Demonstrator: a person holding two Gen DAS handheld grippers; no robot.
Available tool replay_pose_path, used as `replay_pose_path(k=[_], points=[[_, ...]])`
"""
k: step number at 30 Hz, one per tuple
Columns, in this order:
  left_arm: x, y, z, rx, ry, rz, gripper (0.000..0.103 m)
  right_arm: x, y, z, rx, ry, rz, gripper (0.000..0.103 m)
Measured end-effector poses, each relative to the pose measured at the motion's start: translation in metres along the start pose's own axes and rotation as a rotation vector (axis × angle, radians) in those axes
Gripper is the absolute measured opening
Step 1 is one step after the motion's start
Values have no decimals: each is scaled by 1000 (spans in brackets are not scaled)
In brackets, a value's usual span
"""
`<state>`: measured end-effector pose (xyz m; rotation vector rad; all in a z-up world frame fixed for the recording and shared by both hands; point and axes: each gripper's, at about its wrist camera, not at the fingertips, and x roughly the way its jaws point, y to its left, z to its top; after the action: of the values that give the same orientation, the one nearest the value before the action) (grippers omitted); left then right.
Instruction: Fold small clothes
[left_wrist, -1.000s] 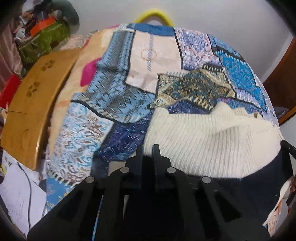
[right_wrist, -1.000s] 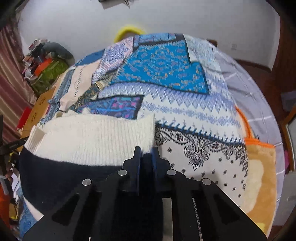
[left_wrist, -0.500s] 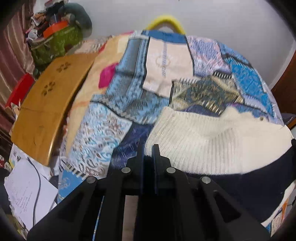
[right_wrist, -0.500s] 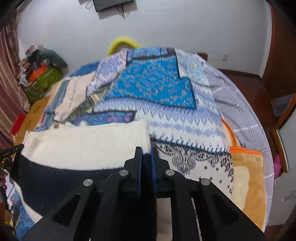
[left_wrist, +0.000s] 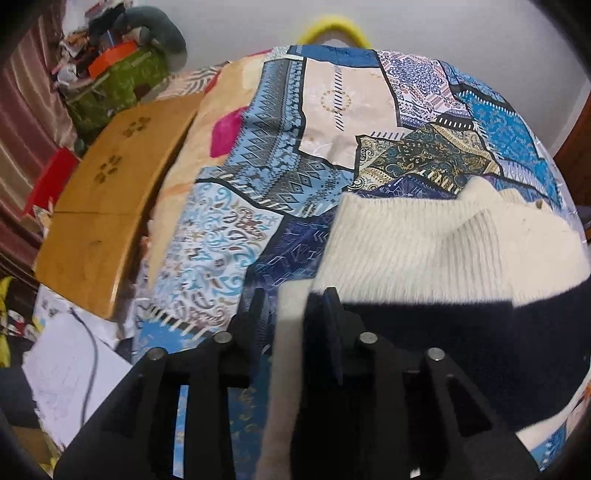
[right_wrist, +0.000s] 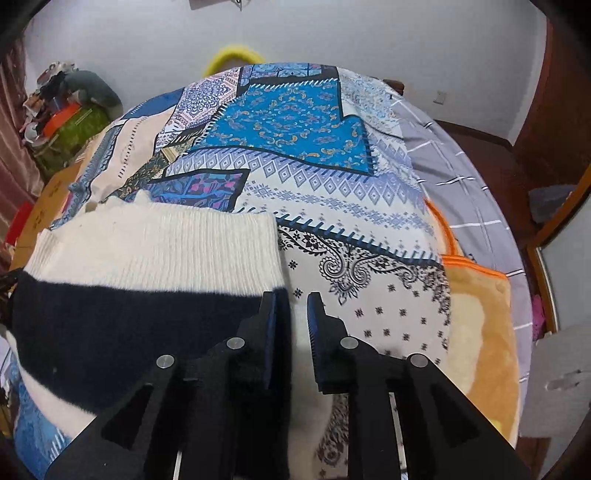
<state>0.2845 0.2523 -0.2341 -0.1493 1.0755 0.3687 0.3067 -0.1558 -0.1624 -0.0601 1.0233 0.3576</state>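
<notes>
A cream and navy sweater (left_wrist: 424, 251) lay folded on a bed with a patchwork sheet (left_wrist: 280, 177).

The left gripper (left_wrist: 293, 310) had its jaws a little way apart. The sweater's near left edge sat between them, with a cream strip running down the gap. The fingers were not pinching it.

The right gripper (right_wrist: 290, 314) was open too. The sweater's navy right edge lay against its left finger (right_wrist: 267, 314), and white showed in the gap.

A wooden board (left_wrist: 103, 221) lay left of the bed. An orange blanket (right_wrist: 480, 332) lay on the right.
</notes>
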Motion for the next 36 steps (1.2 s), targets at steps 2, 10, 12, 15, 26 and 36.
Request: replay_pose_path(k=[2, 10, 12, 15, 26, 36], points=[[-10, -1, -3, 13, -10, -2, 31, -9, 3, 0, -8, -13, 10, 18], [-57, -24, -15, 100, -96, -52, 55, -48, 50, 7, -131, -103, 65, 41], [-62, -31, -18, 123, -107, -64, 60, -50, 69, 10, -169, -103, 89, 43], [-57, -36, -20, 128, -101, -82, 62, -45, 94, 14, -213, -89, 124, 44], [-6, -19, -26, 70, -7, -136, 69, 14, 167, 28, -251, 37, 213, 44], [0, -12, -33, 90, -61, -131, 77, 53, 193, 43, -223, 92, 237, 65]])
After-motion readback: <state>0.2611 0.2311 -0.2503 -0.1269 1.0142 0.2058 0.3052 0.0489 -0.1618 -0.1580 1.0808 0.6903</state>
